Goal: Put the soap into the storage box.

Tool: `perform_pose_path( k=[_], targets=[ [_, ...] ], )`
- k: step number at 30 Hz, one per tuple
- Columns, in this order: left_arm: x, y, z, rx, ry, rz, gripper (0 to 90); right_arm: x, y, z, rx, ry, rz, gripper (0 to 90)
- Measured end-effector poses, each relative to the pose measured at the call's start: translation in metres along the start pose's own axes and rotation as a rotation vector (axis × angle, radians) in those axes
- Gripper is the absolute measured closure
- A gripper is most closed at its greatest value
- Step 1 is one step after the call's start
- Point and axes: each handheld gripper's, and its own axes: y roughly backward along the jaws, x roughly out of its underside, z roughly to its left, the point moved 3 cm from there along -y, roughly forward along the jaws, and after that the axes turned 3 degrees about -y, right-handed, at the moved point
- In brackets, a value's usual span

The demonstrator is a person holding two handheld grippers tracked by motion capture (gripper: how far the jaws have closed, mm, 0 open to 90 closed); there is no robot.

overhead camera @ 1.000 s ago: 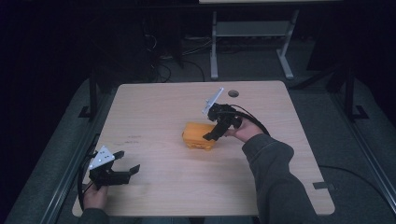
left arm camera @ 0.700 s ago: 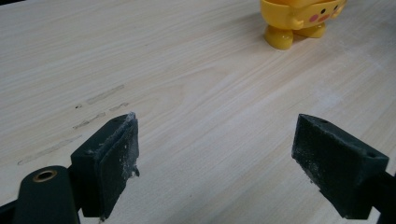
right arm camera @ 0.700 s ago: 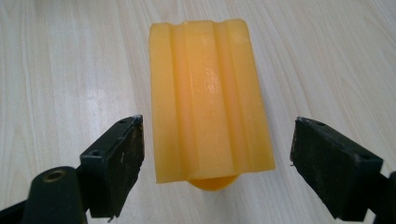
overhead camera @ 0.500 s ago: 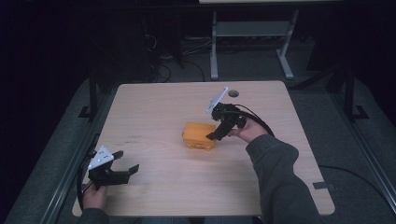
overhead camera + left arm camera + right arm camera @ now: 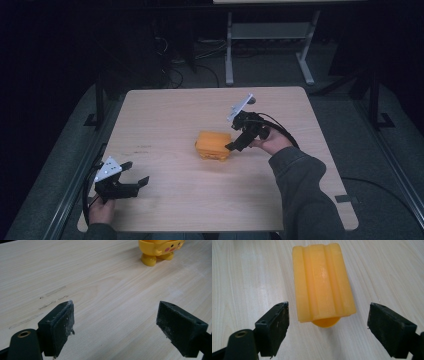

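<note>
Toy (image 5: 213, 145) mid-table (image 5: 165, 107), right tool (image 5: 235, 142) beside.

Right gripper (image 5: 328, 330) jaws wide apart, yellow ridged toy (image 5: 322, 282) between—wooden table (image 5: 249, 277) beneath

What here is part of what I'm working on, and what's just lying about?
In play:
- yellow toy, standing mid-table
- right gripper, open, jaws either side of the toy's near end, not touching it
- left gripper, open, apart from the toy near the table's front left corner

Just there:
- scuff marks on the table
- metal stand behind the table
</note>
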Motion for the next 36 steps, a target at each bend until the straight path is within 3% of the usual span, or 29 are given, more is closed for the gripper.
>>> perform_pose_path(
  k=[6,23,33,36],
  targets=[
    [0.000,-0.001,0.000,0.002,-0.004,0.001,14.3,0.007,0.000,0.000,0.006,-0.007,0.024,17.1],
    [0.000,-0.001,-0.001,0.003,-0.008,0.011,14.3,0.032,0.017,-0.001,0.029,-0.047,0.016,18.0],
    [0.000,-0.001,0.000,0.002,-0.006,0.006,14.3,0.048,0.015,0.001,0.029,-0.062,0.027,18.4],
    [0.000,0.000,0.000,0.002,-0.004,0.000,14.3,0.051,0.018,0.001,0.029,-0.068,0.008,19.2]
  ],
)
